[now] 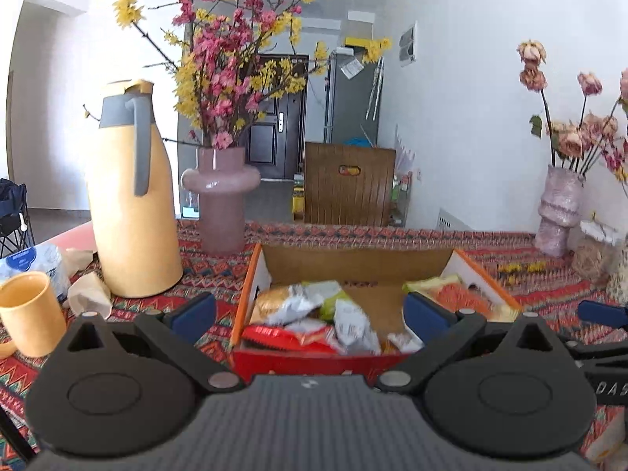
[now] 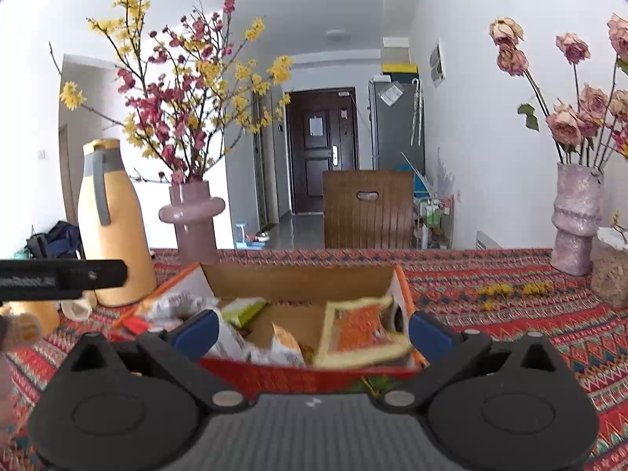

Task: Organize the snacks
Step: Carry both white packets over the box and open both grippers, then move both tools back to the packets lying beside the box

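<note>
An open cardboard box (image 1: 355,265) with orange rims and a red front stands on the patterned tablecloth, also in the right wrist view (image 2: 298,280). It holds several snack packets: silver ones (image 1: 355,324), a red one (image 1: 282,337), and an orange-and-yellow packet (image 1: 457,294) at its right side, also in the right wrist view (image 2: 363,331). My left gripper (image 1: 310,314) is open and empty just before the box's front. My right gripper (image 2: 314,331) is open and empty at the box's front right.
A yellow thermos jug (image 1: 131,196), a yellow mug (image 1: 29,314) and crumpled paper stand left of the box. A pink vase with blossom branches (image 1: 221,200) stands behind it. A second vase of dried roses (image 2: 575,219) stands far right. A wooden chair (image 2: 369,210) is beyond the table.
</note>
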